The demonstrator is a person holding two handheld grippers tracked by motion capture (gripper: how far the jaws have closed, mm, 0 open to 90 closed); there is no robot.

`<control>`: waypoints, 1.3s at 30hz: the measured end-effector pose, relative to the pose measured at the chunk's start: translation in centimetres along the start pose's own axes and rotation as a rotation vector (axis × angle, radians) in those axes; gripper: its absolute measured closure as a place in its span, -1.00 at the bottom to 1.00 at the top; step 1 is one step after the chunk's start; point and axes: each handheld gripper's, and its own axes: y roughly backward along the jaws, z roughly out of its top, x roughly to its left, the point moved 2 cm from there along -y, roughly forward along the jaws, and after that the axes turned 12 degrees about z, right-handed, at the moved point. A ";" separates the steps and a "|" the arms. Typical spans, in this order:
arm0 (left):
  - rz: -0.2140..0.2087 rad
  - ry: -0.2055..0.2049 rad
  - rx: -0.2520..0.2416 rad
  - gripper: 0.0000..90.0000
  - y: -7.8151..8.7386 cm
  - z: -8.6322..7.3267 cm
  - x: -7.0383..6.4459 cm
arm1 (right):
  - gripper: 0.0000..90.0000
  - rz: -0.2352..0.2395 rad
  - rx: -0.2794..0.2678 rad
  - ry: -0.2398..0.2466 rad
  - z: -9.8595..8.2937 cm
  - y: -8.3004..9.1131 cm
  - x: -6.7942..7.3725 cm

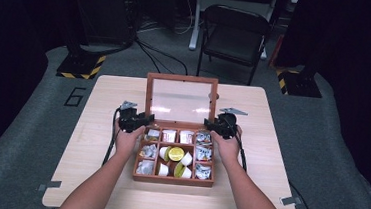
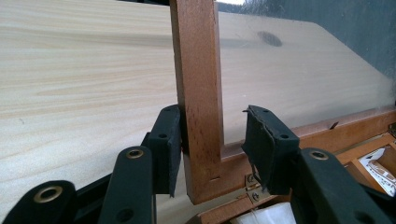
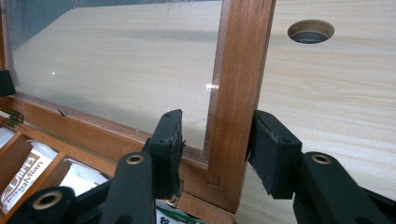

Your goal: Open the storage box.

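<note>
Lid [image 1: 181, 100] of the wooden box [image 1: 172, 179] stands upright mid-table, toward the far edge, w/ a gripper at each lower corner. Left gripper [image 2: 212, 149] straddles the lid's left post, one pad touching the wood, other pad apart, so open. Right gripper [image 3: 217, 151] brackets the right post, jaws open too. Both hands rest beside the box, forearms coming from the near edge. Lid: reddish-brown frame w/ clear pane.

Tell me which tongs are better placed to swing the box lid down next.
Probably the left tongs: one pad already touches the lid frame near its hinged corner. The right tongs straddle the opposite post with gaps on both sides. Both are open, so either works.
</note>
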 end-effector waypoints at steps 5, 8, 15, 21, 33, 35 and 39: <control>0.005 0.016 0.004 0.25 -0.1 -0.1 0.0 | 0.18 -0.016 -0.004 -0.003 0.0 -0.2 0.1; 0.007 0.020 0.007 0.25 -0.1 -0.1 0.0 | 0.17 -0.021 -0.008 -0.020 -0.1 -0.3 0.2; 0.001 0.035 0.016 0.25 -0.2 -0.1 0.1 | 0.16 -0.012 -0.009 -0.041 -0.1 -0.4 0.0; 0.006 0.056 0.025 0.24 -0.4 -0.1 0.1 | 0.16 -0.002 -0.012 -0.066 -0.1 -0.5 -0.2; -0.003 0.112 0.051 0.22 -0.8 -0.1 0.2 | 0.15 -0.001 -0.014 -0.119 -0.2 -0.8 -0.5; -0.003 0.128 0.054 0.22 -0.8 -0.2 0.2 | 0.15 -0.001 -0.014 -0.126 -0.3 -0.8 -0.5; -0.003 0.135 0.050 0.22 -0.9 -0.3 0.3 | 0.15 -0.003 -0.014 -0.140 -0.3 -0.9 -0.6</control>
